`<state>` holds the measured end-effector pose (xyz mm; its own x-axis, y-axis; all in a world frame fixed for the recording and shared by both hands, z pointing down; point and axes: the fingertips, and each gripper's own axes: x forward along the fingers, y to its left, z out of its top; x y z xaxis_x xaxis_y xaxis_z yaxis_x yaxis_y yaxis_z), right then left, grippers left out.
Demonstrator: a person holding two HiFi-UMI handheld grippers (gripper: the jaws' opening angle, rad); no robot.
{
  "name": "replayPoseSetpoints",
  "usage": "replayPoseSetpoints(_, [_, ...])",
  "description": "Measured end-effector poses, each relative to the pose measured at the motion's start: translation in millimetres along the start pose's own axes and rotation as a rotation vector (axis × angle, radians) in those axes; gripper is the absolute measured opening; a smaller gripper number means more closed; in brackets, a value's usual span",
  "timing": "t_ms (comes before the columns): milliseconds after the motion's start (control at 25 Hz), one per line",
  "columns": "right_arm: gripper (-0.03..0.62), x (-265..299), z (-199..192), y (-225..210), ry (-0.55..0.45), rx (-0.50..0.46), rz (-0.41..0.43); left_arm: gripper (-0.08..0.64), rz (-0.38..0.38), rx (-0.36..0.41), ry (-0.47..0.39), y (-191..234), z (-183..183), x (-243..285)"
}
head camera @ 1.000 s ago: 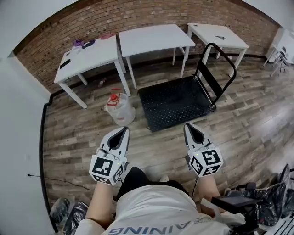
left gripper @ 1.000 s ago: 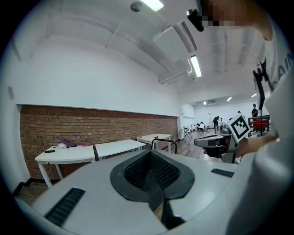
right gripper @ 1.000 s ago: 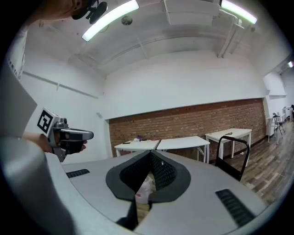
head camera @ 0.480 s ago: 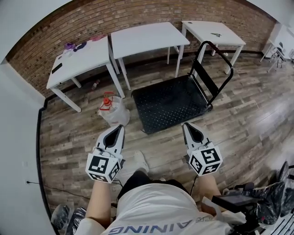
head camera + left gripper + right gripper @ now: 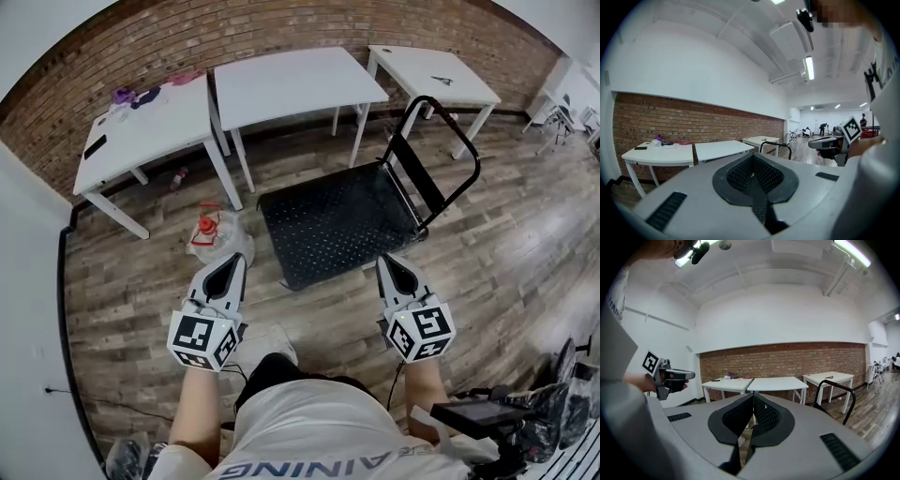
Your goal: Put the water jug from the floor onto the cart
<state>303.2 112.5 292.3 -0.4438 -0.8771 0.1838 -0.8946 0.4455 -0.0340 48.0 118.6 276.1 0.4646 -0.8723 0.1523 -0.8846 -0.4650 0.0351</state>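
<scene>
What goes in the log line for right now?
clear red-capped water jug: on wooden floor | black flat cart: unloaded | left gripper: shut | right gripper: shut

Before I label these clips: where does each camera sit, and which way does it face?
Head view: on the person's head, steeply down at the water jug and cart; shows both forearms, left gripper, right gripper.
Left gripper view: on that gripper, level along shut jaws toward the brick wall; right gripper beside.
Right gripper view: likewise, left gripper beside.
Shared: both gripper views show the white tables.

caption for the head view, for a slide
Shut left gripper by the jug on the floor, shut right gripper by the cart.
</scene>
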Motion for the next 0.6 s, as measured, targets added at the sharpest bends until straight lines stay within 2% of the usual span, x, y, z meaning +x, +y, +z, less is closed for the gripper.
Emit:
replayPoseSetpoints(360, [0.006,110,18,14,0.047,-0.005,-0.013,0.002,0.011,-0.037,0.019,113,7,53])
replayPoseSetpoints(480, [0.006,144,27,36,0.067,-0.120,-0.011,0.001,0.017,-0.047,0.027,149,3,60])
replayPoseSetpoints(600, [0.006,169,29,61,0.084,-0.198,0.049,0.002,0.036,-0.066,0.028,174,-2,62])
